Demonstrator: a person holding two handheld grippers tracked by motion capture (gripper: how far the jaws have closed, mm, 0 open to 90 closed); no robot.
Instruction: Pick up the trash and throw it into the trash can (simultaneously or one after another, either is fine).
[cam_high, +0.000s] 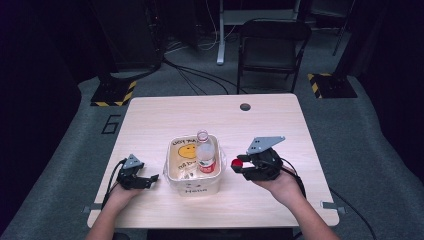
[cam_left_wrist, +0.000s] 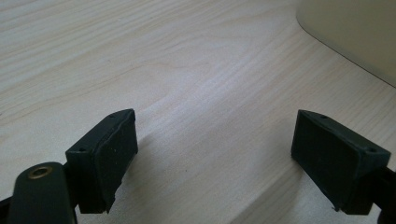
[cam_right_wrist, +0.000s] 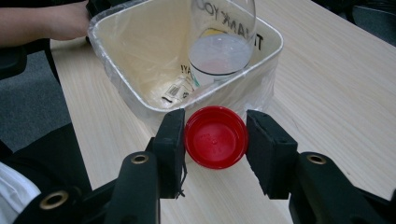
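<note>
Just right of the lined bin (cam_high: 194, 186), the right gripper (cam_right_wrist: 215, 137) pinched a red bottle cap (cam_right_wrist: 215, 136) above the table (cam_high: 150, 115), while the left gripper (cam_left_wrist: 215, 154) rested wide open, empty, beside it; the uncapped bottle (cam_high: 205, 152) stood inside.

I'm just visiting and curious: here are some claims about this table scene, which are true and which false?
1. The right gripper holds a red cap. True.
2. The bottle lies on the table beside the bin. False: it stands inside the lined bin.
3. The left gripper has its jaws apart with nothing between them. True.
4. The bottle has its cap on. False: its neck is open.
5. The left gripper rests inside the bin. False: it sits on the table beside it.
</note>
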